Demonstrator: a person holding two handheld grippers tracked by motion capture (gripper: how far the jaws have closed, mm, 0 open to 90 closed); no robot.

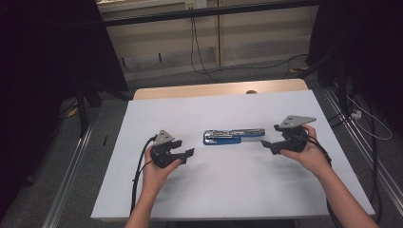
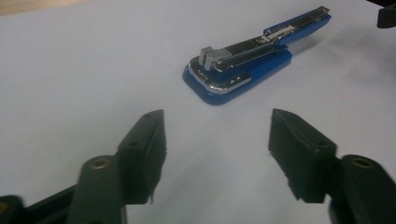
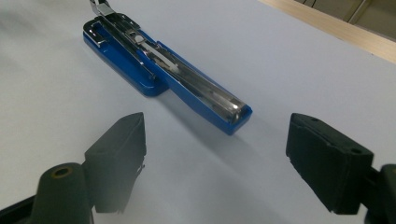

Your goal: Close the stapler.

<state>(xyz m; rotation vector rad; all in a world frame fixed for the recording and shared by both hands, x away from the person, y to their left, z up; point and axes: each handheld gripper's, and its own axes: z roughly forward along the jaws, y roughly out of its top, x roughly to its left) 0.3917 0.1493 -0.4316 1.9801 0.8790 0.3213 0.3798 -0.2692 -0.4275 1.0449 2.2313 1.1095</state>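
Blue stapler [image 1: 233, 136] lying opened flat near the middle of the white table [image 1: 228, 190], left gripper [image 1: 189, 154] just left of it with jaws wide apart and empty, right gripper [image 1: 267, 143] just right of it, jaws likewise apart, both near but not touching the stapler

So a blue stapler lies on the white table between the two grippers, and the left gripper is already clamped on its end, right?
Not quite. The blue stapler does lie on the white table between the two grippers, but the left gripper is not clamped on it. The left gripper view shows its jaws wide apart with bare table between them, and the stapler lying farther off, untouched.
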